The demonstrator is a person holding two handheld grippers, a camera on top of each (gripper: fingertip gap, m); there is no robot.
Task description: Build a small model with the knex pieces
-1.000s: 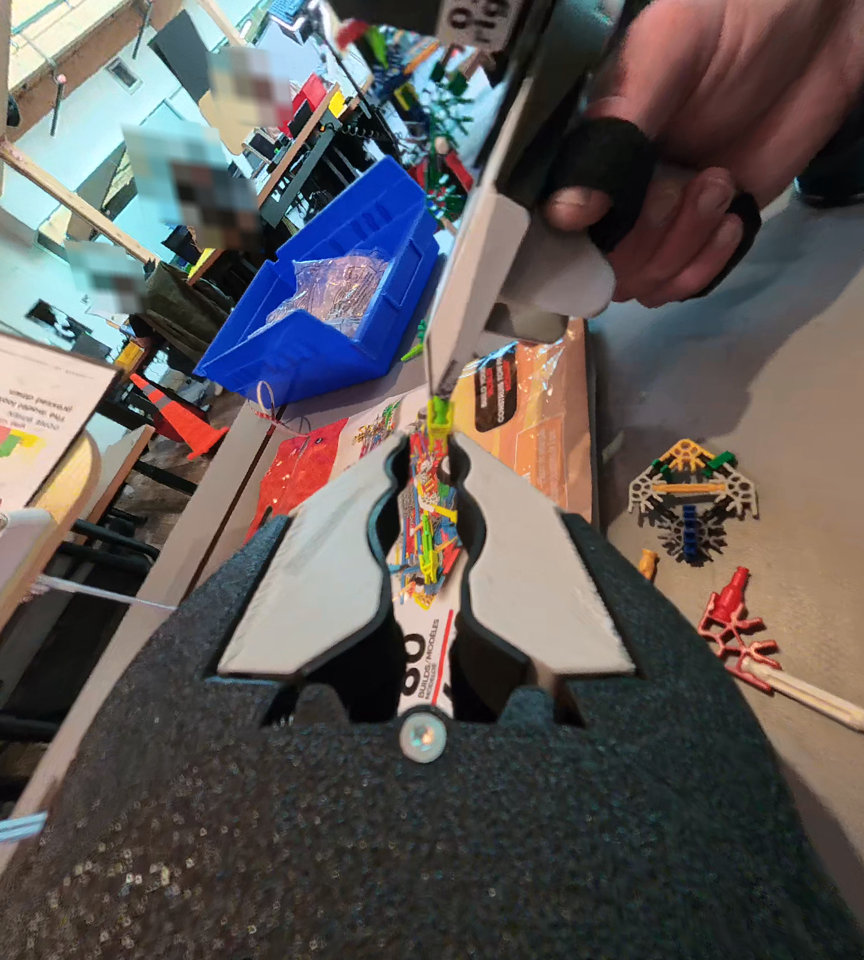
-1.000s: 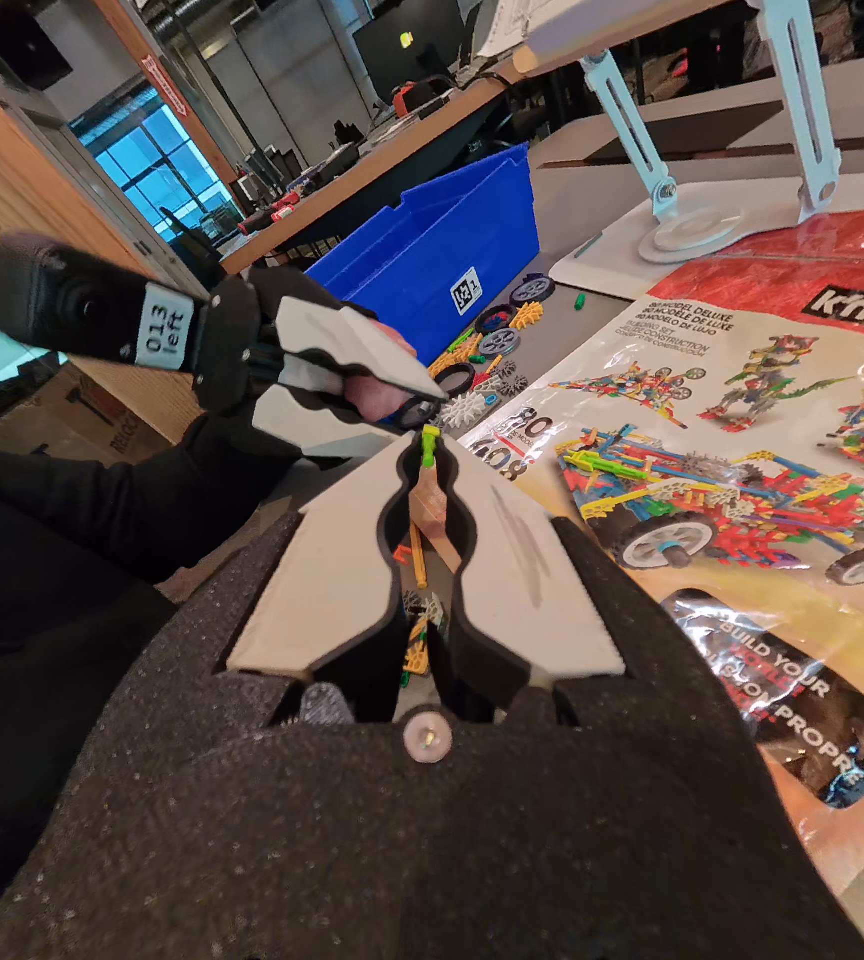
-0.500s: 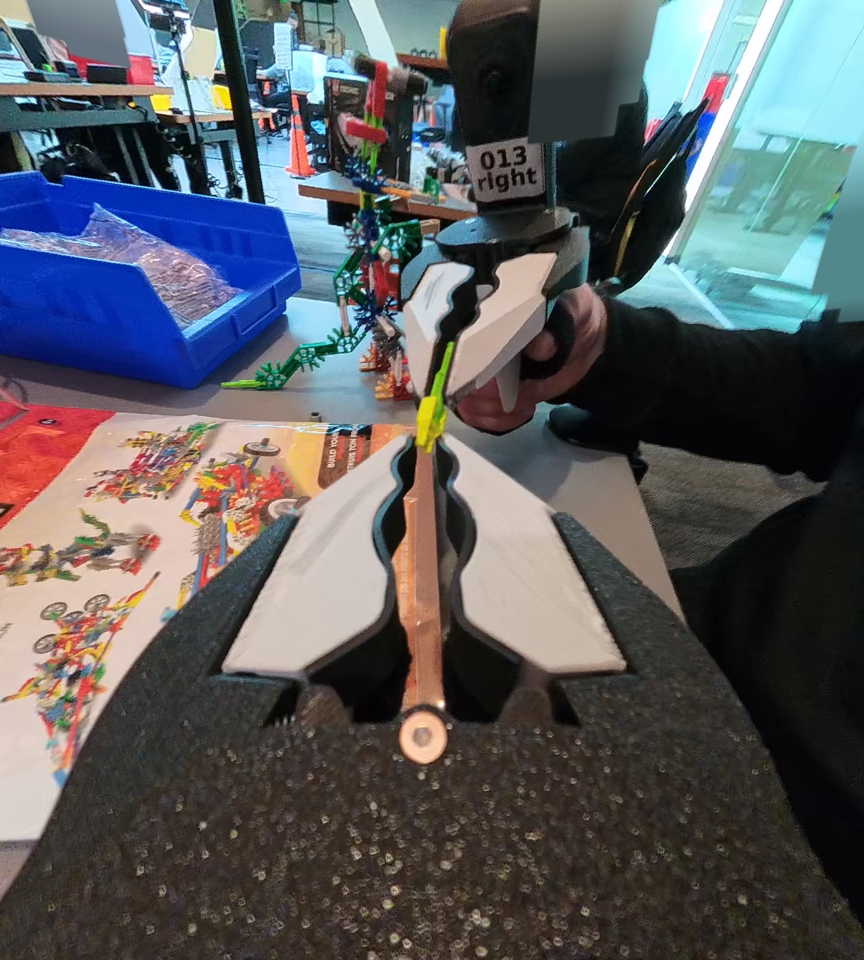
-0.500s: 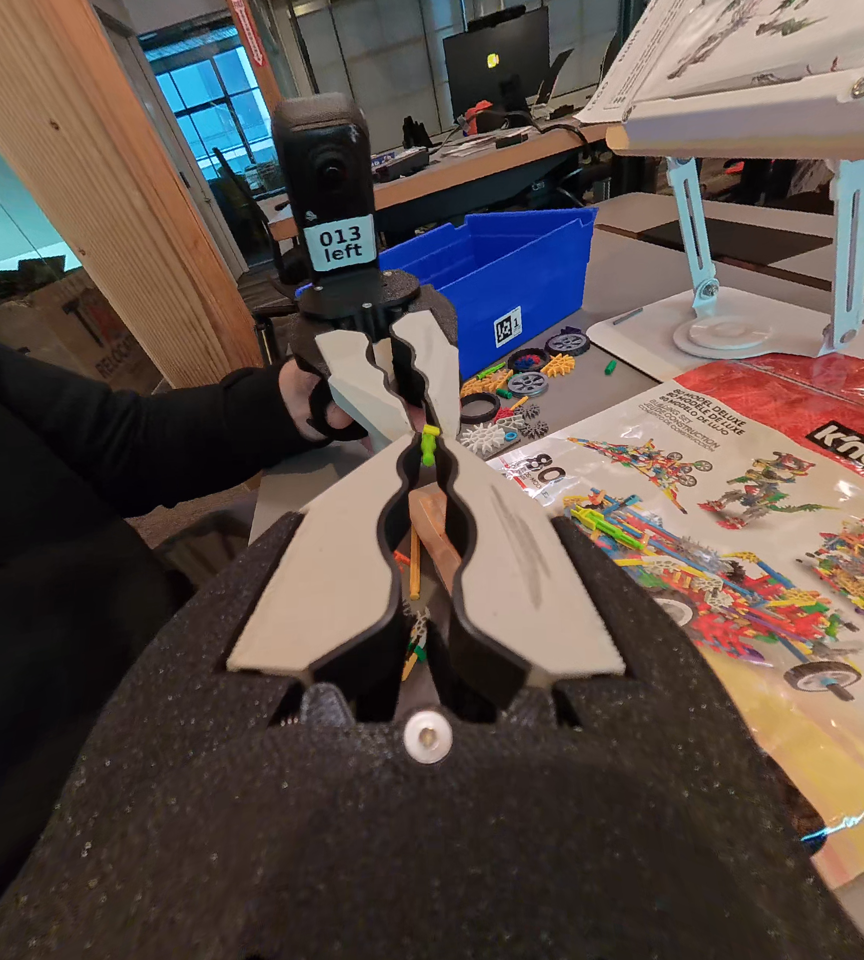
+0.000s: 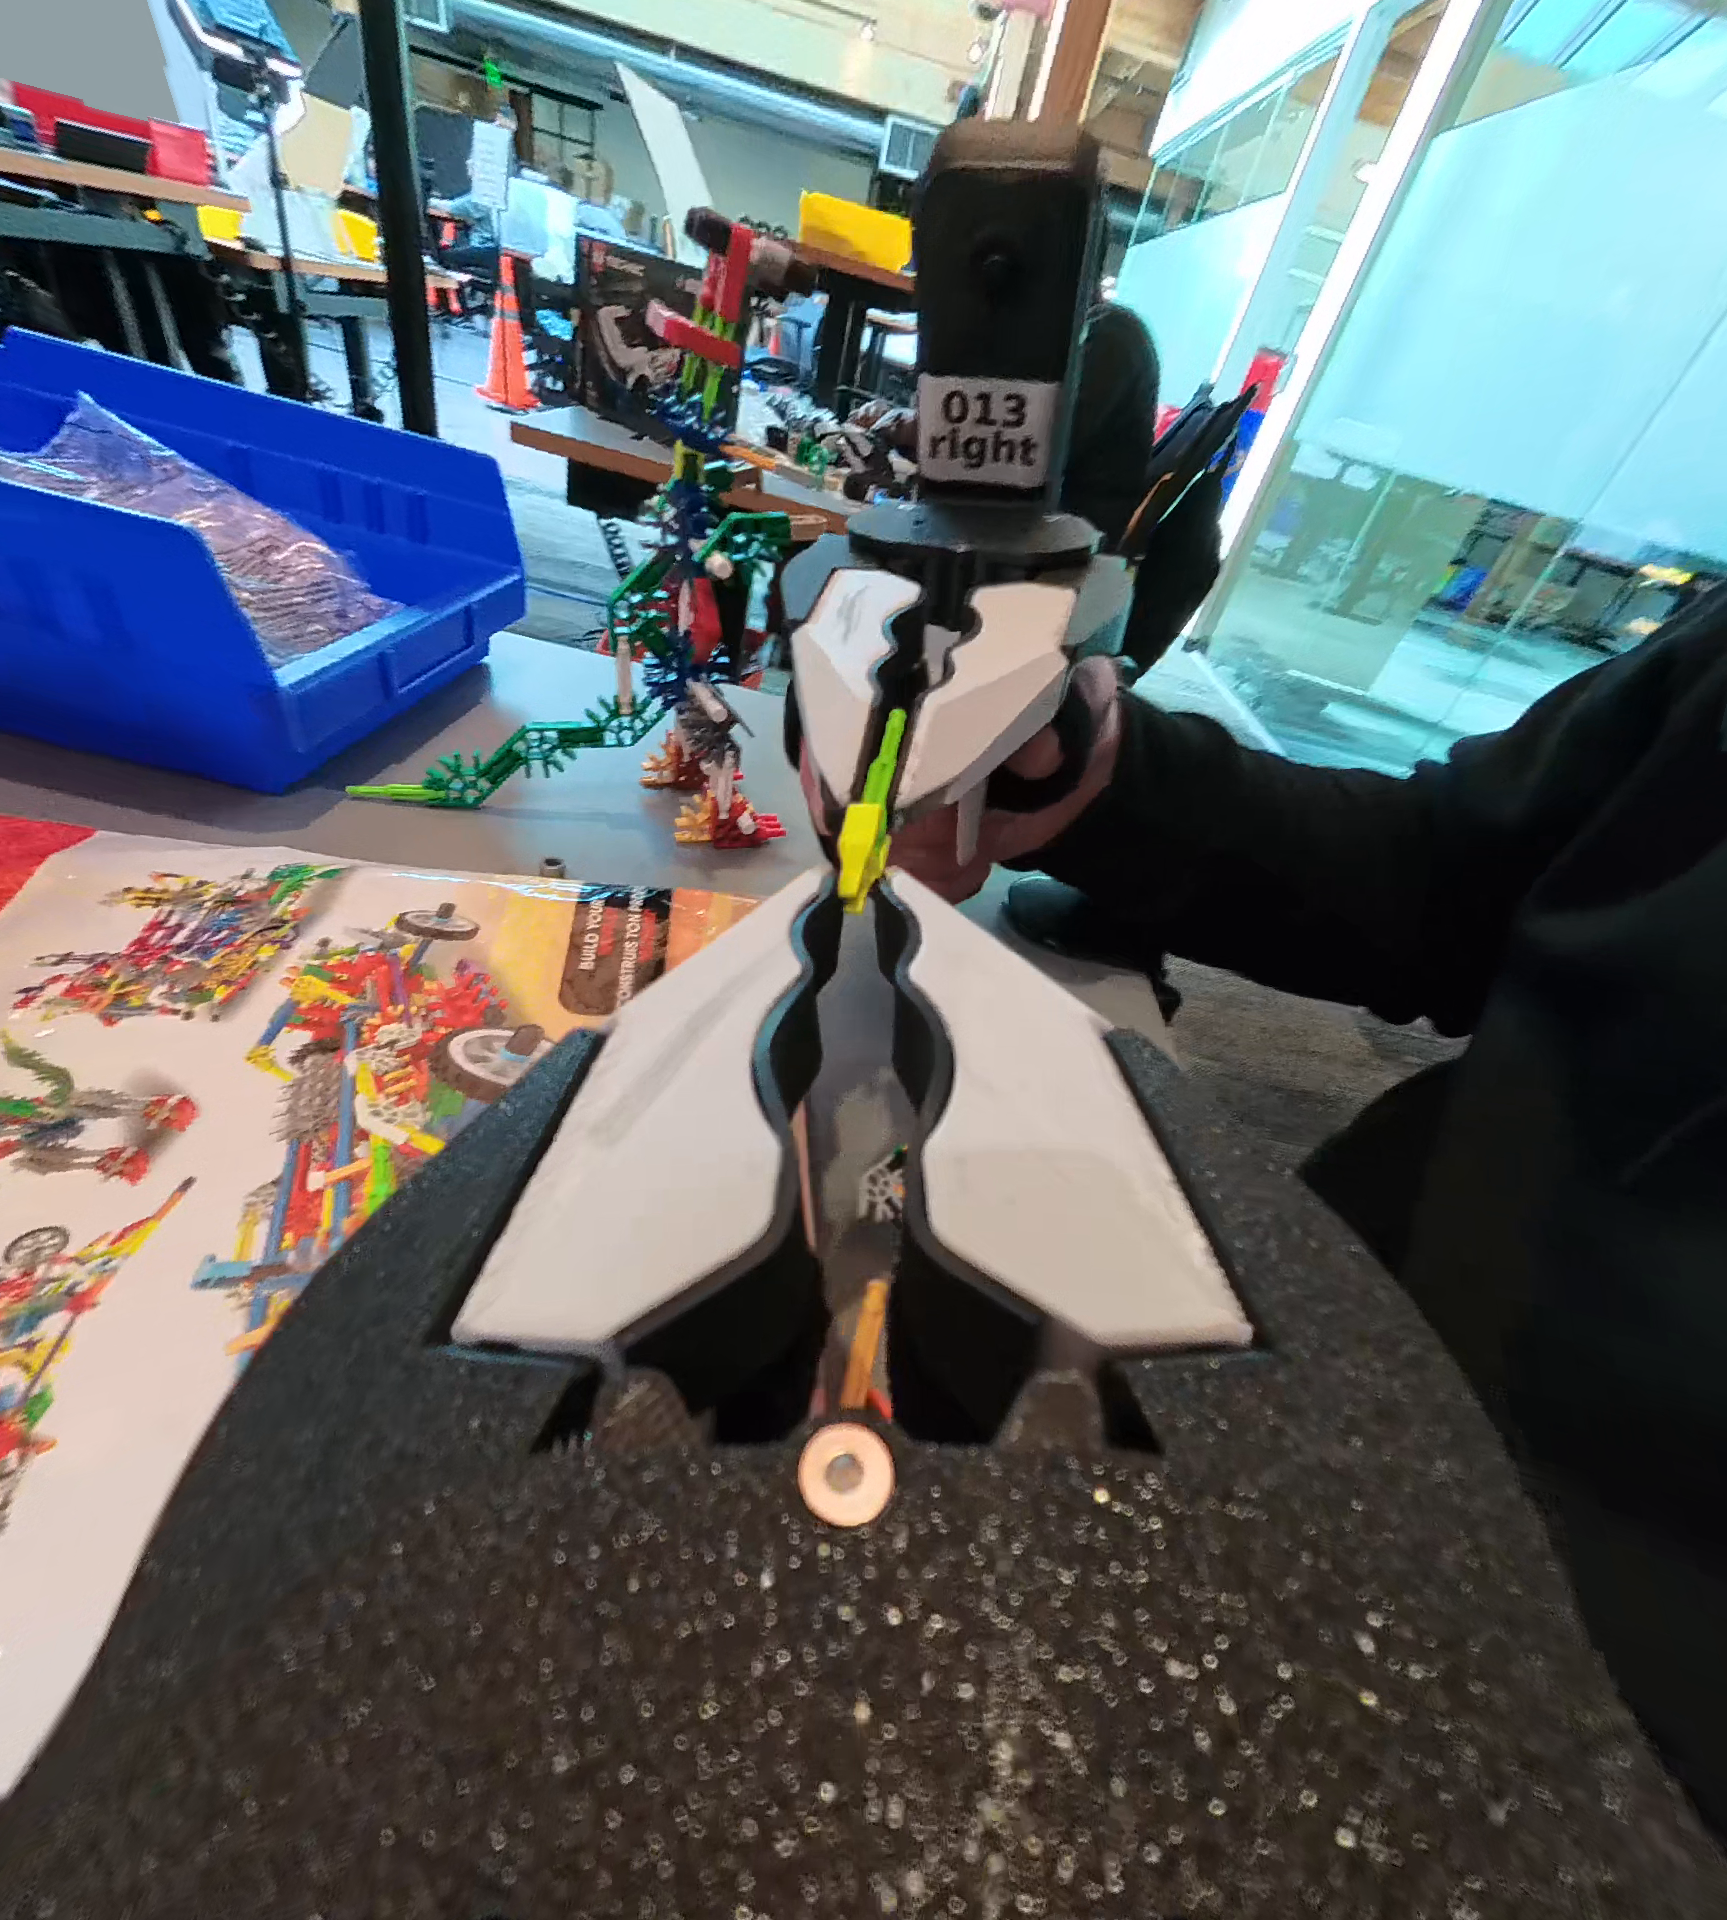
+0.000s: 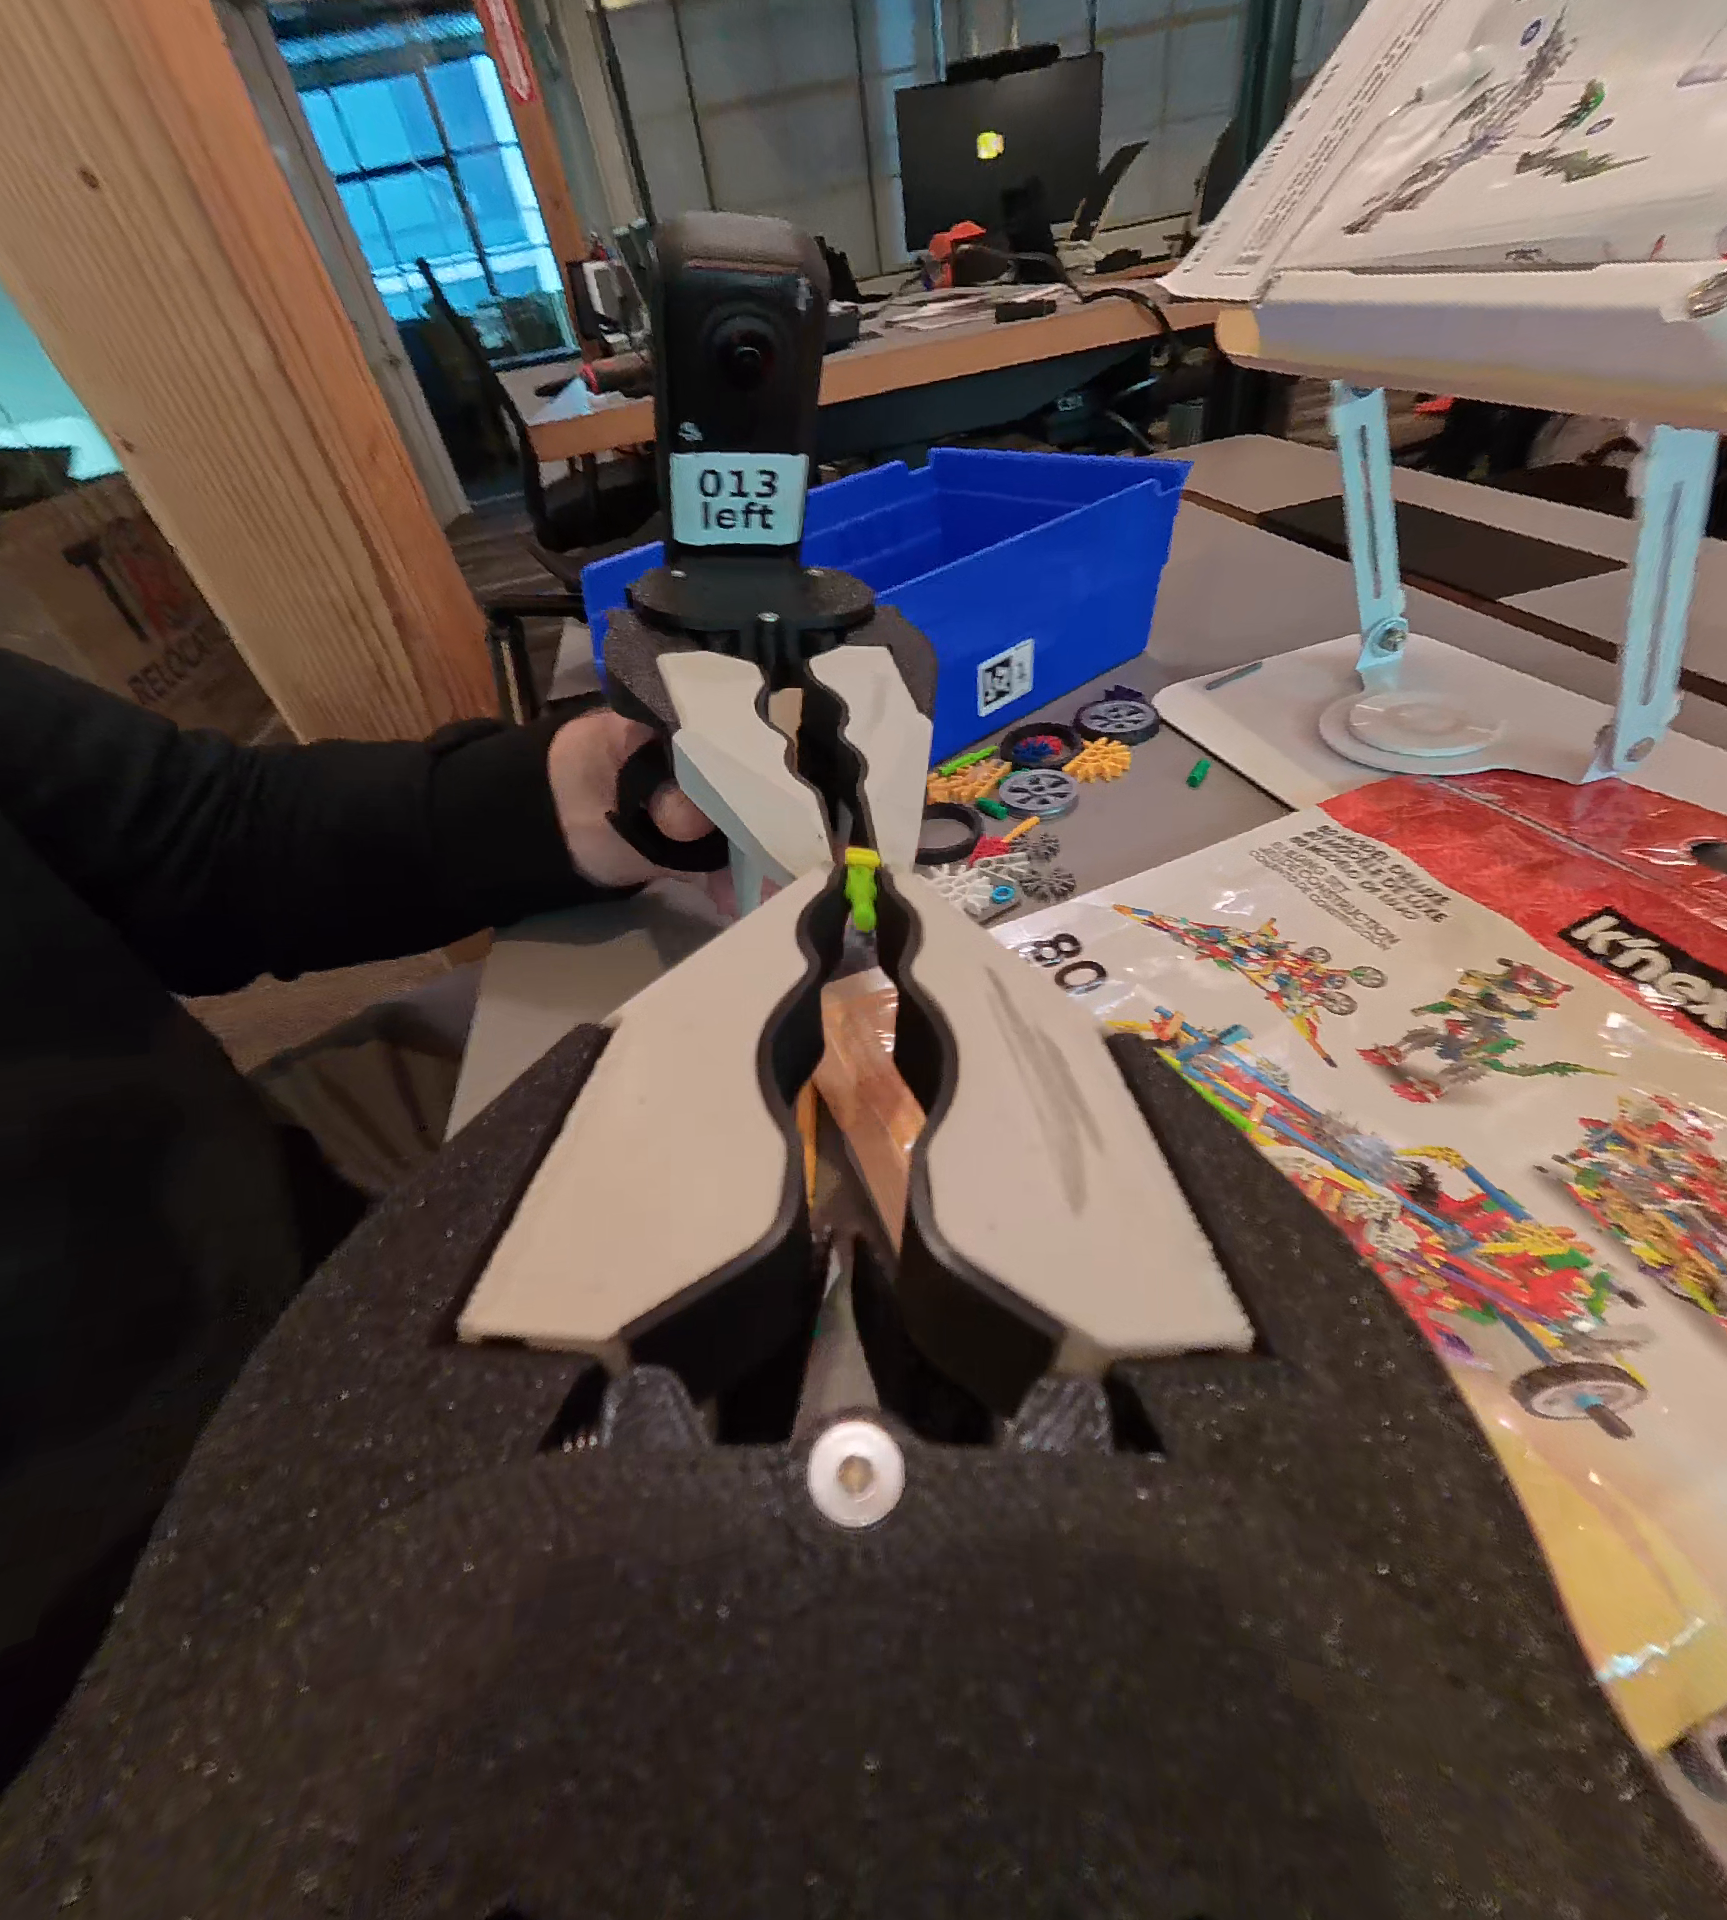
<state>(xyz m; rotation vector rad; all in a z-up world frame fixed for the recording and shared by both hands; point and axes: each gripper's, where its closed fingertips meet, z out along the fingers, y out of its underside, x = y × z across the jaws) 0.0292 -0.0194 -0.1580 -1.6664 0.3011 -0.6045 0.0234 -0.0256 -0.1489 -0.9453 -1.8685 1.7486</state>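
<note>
Both grippers face each other tip to tip above the near edge of the grey table (image 5: 568,821). The left gripper (image 5: 854,883) is clenched on the near end of a lime-green rod (image 5: 864,821); the right gripper (image 6: 861,883) is clenched on the other end of that same rod, so the rod spans the short gap between the two sets of tips (in the right wrist view only a stub of it shows). The rod is held in the air, not touching the table.

A hand (image 6: 620,800) in a black sleeve grips the left gripper's handle.

Left of the grippers in the left wrist view lies a glossy printed bag (image 5: 163,1039) showing colourful toy models, flat on the table. Far left sits a blue bin (image 5: 215,665) with a clear plastic bag in it. Just beyond the printed bag stands a built toy figure (image 5: 693,665) of green, red and blue rods.

In the right wrist view, loose wheels and connectors (image 6: 1035,790) lie near another blue bin (image 6: 1046,582); far right, a white stand (image 6: 1399,717) carries an open booklet (image 6: 1524,135).
</note>
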